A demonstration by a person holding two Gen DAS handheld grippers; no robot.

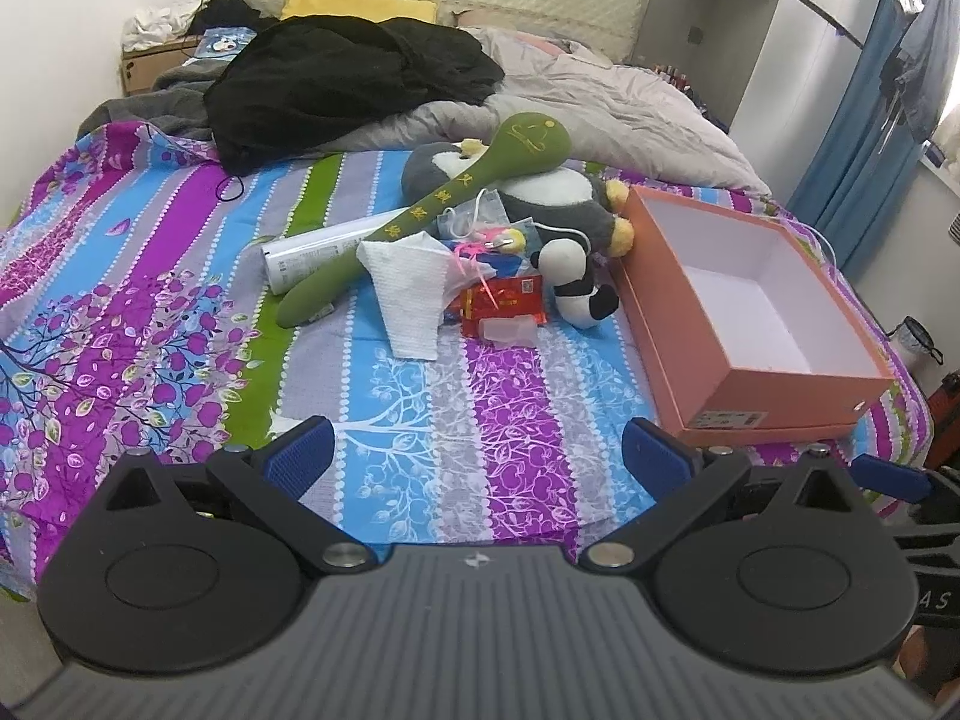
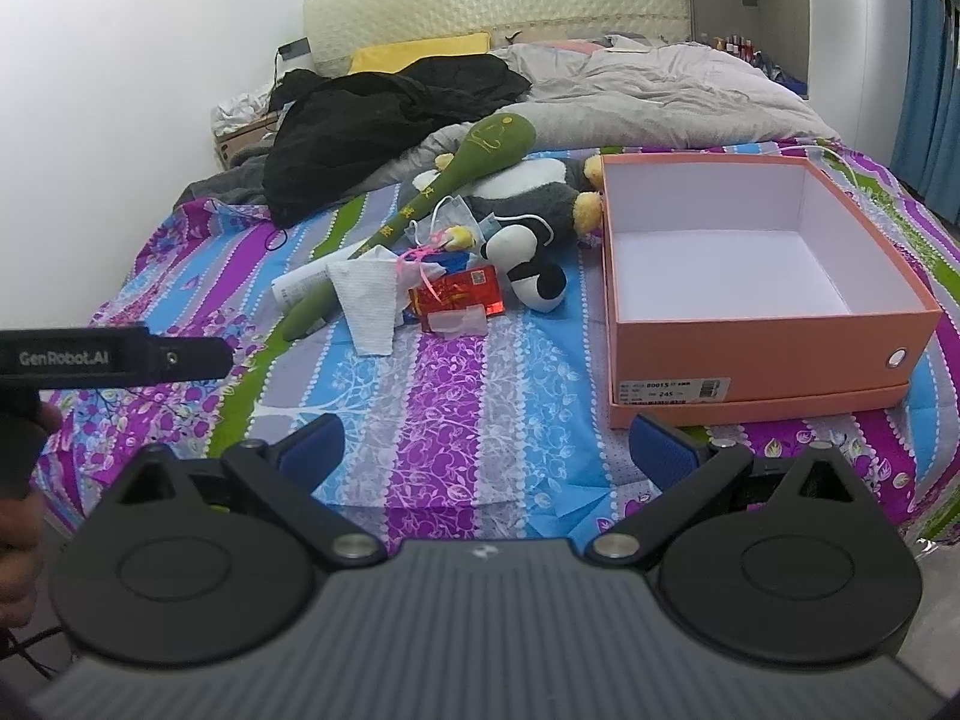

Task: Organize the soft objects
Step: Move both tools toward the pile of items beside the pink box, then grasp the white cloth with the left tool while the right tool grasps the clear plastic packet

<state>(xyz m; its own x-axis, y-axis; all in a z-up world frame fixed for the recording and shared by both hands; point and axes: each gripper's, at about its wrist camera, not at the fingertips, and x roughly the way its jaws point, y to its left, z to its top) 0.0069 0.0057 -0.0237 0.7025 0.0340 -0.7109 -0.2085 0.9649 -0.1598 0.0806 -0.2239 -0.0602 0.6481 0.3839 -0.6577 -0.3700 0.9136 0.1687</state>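
Observation:
A pile lies mid-bed: a long green plush stick (image 1: 420,210) (image 2: 420,204), a grey and white plush penguin (image 1: 558,192) (image 2: 528,186), a small panda plush (image 1: 576,282) (image 2: 534,276), a white cloth (image 1: 408,288) (image 2: 369,300), a red packet (image 1: 504,300) (image 2: 459,294) and a face mask (image 2: 462,216). An open, empty orange box (image 1: 780,396) (image 2: 768,348) stands right of the pile. My left gripper (image 1: 474,450) is open and empty above the striped sheet, short of the pile. My right gripper (image 2: 486,450) is open and empty, near the box's front corner.
A white tube (image 1: 318,252) lies under the green stick. Black clothing (image 1: 336,84) and a grey duvet (image 1: 600,108) cover the head of the bed. A blue curtain (image 1: 870,120) hangs at right. The left gripper's body (image 2: 114,354) shows at the right view's left edge.

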